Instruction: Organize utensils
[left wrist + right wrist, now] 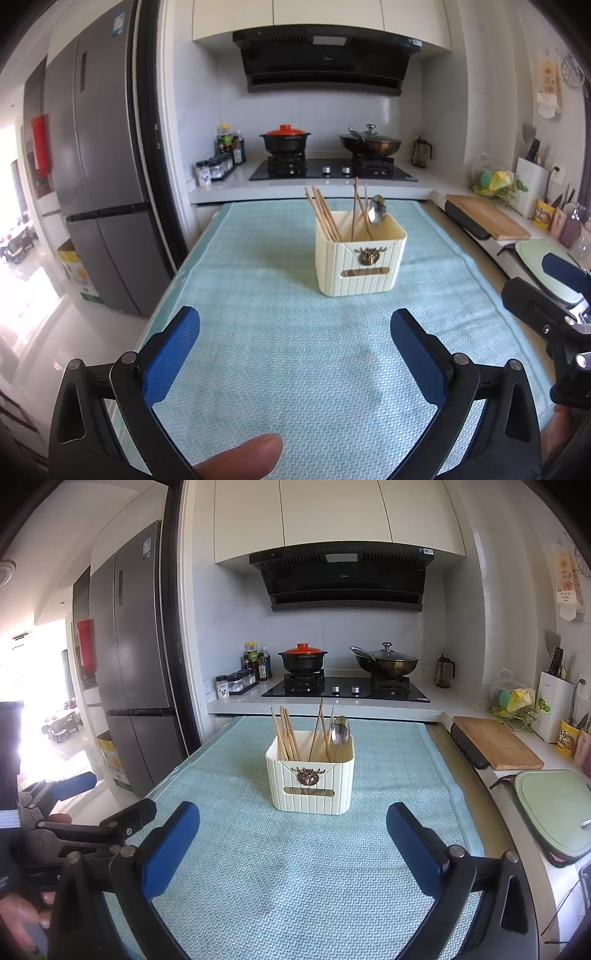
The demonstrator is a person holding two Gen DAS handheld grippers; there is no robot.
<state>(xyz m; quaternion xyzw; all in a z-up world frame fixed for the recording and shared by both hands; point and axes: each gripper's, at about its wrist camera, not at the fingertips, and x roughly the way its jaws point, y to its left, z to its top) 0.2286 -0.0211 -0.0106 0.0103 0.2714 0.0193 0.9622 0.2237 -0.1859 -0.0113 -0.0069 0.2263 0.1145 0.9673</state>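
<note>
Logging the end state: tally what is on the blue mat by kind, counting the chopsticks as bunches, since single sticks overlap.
Utensil holder: 1
Spoon: 1
Chopstick bunches: 2, both standing in the holder
Total: 4

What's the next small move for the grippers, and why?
Probably pull both back and stop. The chopsticks and spoon already stand in the holder, the mat shows no loose utensils, and the left gripper and right gripper are open, holding nothing.
</note>
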